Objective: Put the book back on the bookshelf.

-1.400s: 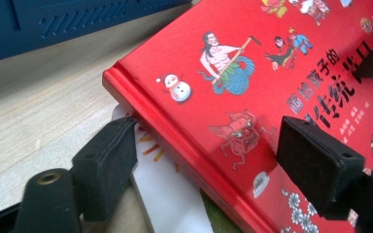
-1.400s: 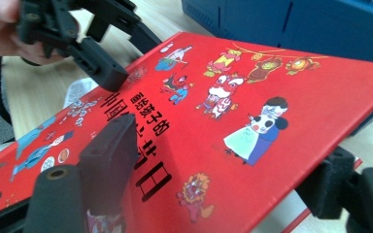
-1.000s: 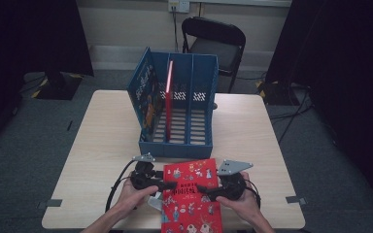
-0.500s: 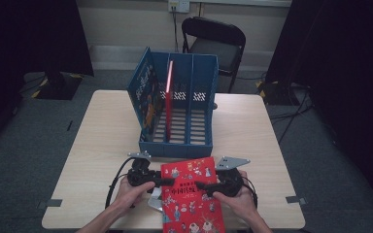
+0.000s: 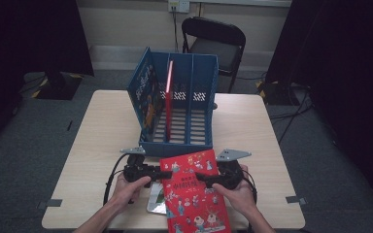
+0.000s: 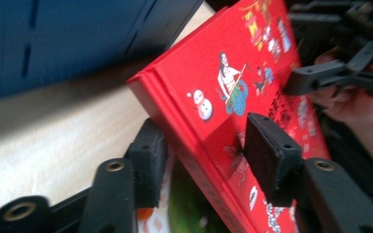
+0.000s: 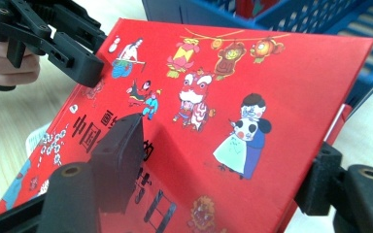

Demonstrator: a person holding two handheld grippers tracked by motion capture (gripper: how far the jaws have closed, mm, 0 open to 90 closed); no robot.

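Note:
A red picture book (image 5: 194, 194) lies tilted over the table's near edge, between both hands. My left gripper (image 5: 167, 174) has its jaws around the book's left spine edge (image 6: 184, 126). These jaws have just been closing with the book between them. One pad (image 6: 267, 145) lies on the cover and the other pad (image 6: 148, 158) sits behind the spine. My right gripper (image 5: 199, 177) is shut on the book's right side, with one pad (image 7: 121, 155) on the cover and the other pad (image 7: 320, 179) under the far edge.
A blue slotted file rack (image 5: 194, 102) stands mid-table just beyond the book, with a thin red book (image 5: 169, 92) upright in it. A green-and-white book (image 5: 155, 201) lies under the red one. A black folding chair (image 5: 218, 43) stands behind the table (image 5: 102, 136).
The left gripper's jaws have narrowed onto the book's spine edge. Both hands and the book stay almost where they were.

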